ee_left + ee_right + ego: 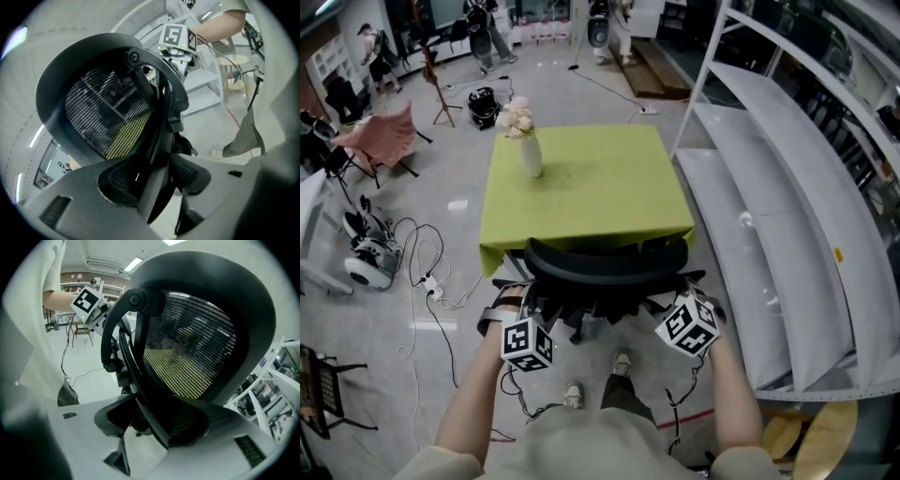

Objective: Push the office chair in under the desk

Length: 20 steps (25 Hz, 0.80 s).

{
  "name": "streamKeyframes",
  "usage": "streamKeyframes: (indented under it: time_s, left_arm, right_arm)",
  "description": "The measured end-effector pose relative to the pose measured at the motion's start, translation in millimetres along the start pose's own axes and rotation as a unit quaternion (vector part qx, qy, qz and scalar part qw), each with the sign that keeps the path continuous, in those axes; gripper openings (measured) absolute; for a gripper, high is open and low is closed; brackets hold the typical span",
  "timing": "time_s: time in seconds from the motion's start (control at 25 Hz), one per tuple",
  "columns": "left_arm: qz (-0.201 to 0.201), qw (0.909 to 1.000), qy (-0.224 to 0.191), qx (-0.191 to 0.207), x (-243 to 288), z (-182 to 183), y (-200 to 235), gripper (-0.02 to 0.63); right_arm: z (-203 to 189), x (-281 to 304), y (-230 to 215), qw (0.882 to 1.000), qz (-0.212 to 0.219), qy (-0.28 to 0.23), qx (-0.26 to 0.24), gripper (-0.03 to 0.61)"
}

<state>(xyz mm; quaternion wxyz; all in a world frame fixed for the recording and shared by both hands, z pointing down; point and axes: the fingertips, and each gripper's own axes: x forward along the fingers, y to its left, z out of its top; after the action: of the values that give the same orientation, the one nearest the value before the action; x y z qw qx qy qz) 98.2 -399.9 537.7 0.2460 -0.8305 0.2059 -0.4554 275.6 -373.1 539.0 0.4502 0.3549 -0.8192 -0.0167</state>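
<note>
The black mesh office chair (605,267) stands at the near edge of the desk (591,183), which is draped in a green cloth, and its seat is hidden under the cloth. My left gripper (546,317) is at the left edge of the backrest and my right gripper (667,306) at the right edge. In the left gripper view the backrest's frame (161,140) runs down between the wide jaws of the left gripper (150,187), with floor showing beside it. The right gripper (150,427) straddles the frame (140,380) the same way, a gap on one side. Both are open.
A white vase of flowers (530,155) stands on the desk's far left corner. A white shelving rack (769,234) runs close along the right. Cables and a power strip (431,286) lie on the floor at left, near a white device (367,262). The person's feet (598,380) are behind the chair.
</note>
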Motion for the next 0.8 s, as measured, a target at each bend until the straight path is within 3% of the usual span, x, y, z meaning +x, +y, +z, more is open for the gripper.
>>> streamKeyframes:
  time_s: [0.8]
  left_arm:
    - [0.021, 0.997, 0.039, -0.064, 67, -6, 85, 0.223]
  right_arm:
    - [21, 63, -103, 0.995, 0.042, -0.03, -0.083, 0.193]
